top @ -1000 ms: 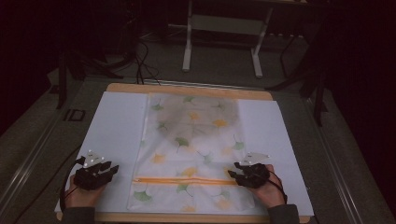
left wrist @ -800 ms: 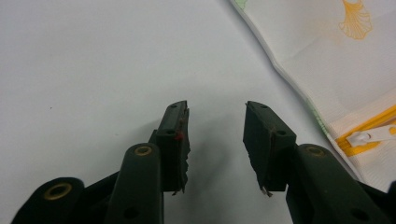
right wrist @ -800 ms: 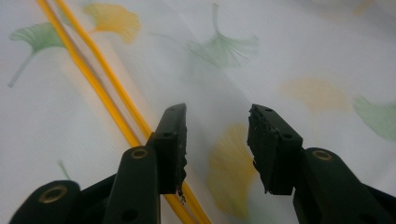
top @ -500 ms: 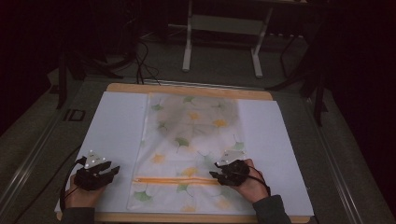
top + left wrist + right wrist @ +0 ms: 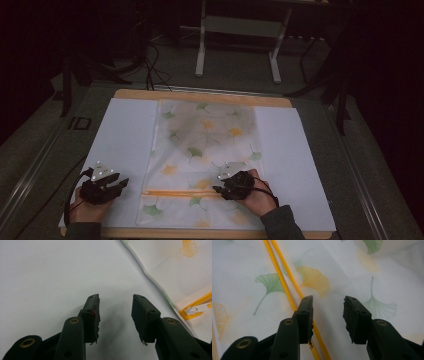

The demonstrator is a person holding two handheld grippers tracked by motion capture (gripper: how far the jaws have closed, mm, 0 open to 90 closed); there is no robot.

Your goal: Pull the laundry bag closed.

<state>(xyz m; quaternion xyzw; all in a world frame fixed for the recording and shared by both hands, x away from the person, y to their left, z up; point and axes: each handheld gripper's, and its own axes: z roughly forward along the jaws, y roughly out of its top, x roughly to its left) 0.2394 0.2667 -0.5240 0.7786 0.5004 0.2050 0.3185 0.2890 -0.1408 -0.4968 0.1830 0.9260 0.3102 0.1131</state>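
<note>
A white mesh bag (image 5: 205, 145) printed with green and yellow ginkgo leaves lies flat on a white sheet (image 5: 125, 135). An orange zipper (image 5: 175, 192) runs across its near end. My right gripper (image 5: 218, 190) points left over the bag beside the zipper (image 5: 284, 282); its jaws (image 5: 327, 300) stand open after just closing slightly, with only fabric below them. My left gripper (image 5: 122, 184) rests on the sheet left of the bag, and its jaws (image 5: 115, 298) have just been opening, with nothing between them. The white zipper pull (image 5: 197, 309) lies at the bag's edge, to the right of it.
The sheet covers a wooden table (image 5: 200, 95). Bare white sheet flanks the bag on both sides. A grey metal stand (image 5: 237, 25) and cables sit on the dark floor beyond the table's far edge.
My right gripper has moved left along the zipper from the bag's right edge to near its middle. The left hand has stayed where it was.
</note>
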